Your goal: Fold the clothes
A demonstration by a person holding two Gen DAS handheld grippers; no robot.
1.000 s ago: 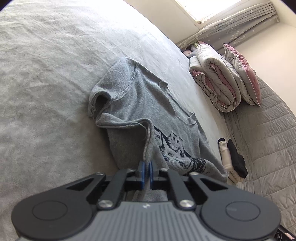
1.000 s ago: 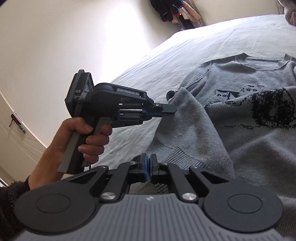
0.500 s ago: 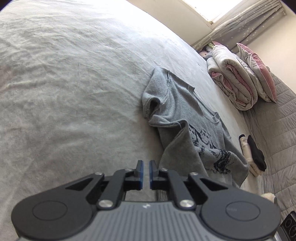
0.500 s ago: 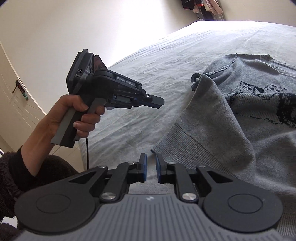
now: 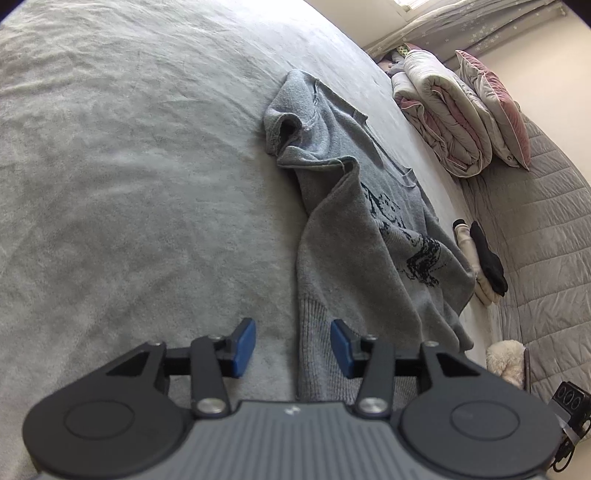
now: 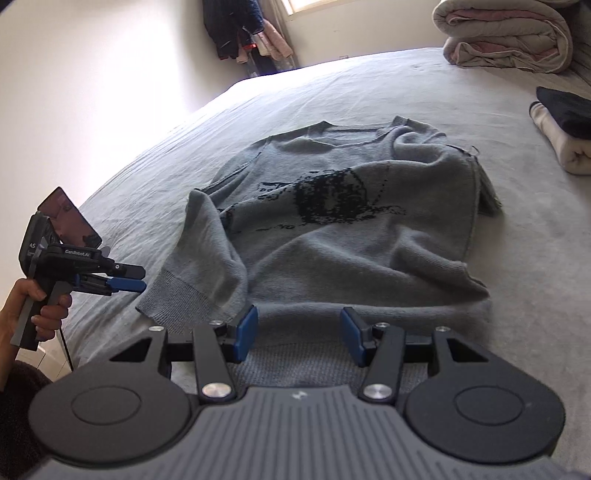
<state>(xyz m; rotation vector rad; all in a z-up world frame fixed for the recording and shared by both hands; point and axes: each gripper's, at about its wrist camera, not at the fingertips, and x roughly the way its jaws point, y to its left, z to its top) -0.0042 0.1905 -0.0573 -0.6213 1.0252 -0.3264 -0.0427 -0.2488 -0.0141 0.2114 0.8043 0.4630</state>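
— Both grippers have let go since a second ago: the left gripper (image 5: 291, 341), pinched shut on the sweater's folded side then, now has its blue pads spread wide, and the right gripper (image 6: 298, 334) has parted the same way. Neither holds anything.

— Where is the sweater?

— The gray knit sweater (image 6: 343, 236) lies flat on the bed (image 5: 129, 184), dark pattern up, neckline toward the far wall, one side folded over the front. Its ribbed hem runs just under the right gripper's spread pads; its left edge passes between the left gripper's pads.

— And the surface?

— A gray, lightly wrinkled bedspread. Left of the sweater it stretches wide and bare to the bed's edge, where the left hand (image 6: 44, 314) grips its handle. A plain pale wall stands behind.

— What bounds the other side?

— A rolled comforter (image 5: 447, 114) and a pink pillow (image 5: 495, 107) near the window end, then a small stack of folded clothes (image 6: 565, 129), black on cream, well apart from the sweater. Hanging garments (image 6: 243, 33) fill the far corner.

— Containers?

— I can't make out any.
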